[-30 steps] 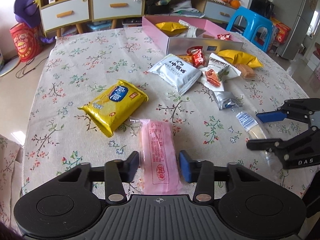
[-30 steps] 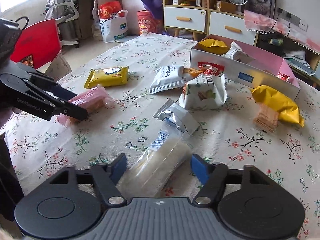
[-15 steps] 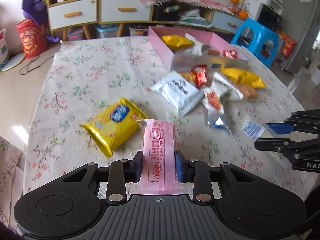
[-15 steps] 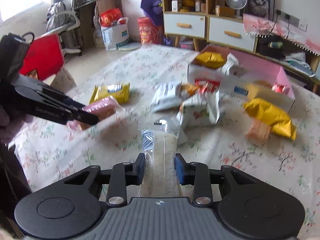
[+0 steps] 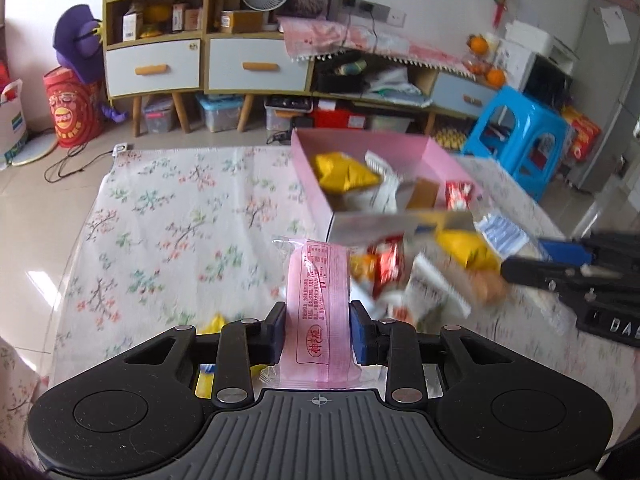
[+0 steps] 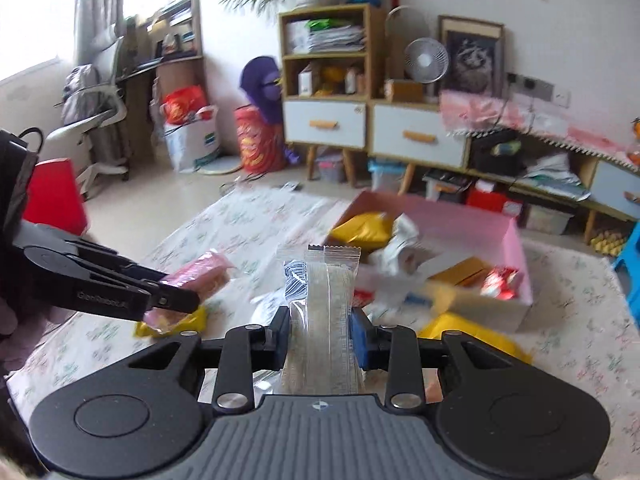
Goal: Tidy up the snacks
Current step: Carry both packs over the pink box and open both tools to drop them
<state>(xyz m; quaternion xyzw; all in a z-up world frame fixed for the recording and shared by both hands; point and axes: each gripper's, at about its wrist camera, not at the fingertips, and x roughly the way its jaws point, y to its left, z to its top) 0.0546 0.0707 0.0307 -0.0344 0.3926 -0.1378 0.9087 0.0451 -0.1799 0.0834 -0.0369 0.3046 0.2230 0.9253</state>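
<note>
Left claw [image 5: 317, 332]: clamped on pink pack [image 5: 319, 312] | Right claw [image 6: 319, 336]: clamped on clear pack [image 6: 324, 312] | Step: both best lowered fully inside pink box [image 5: 436, 156] before release

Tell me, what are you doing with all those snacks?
A person is tidying snacks into the pink box, one tool in each hand. The left tool grips a pink packet, lifted off the table. The right tool grips a clear packet, also in the air. Both point toward the box, which already has some snacks in it. More snacks lie on the table beside it.
</note>
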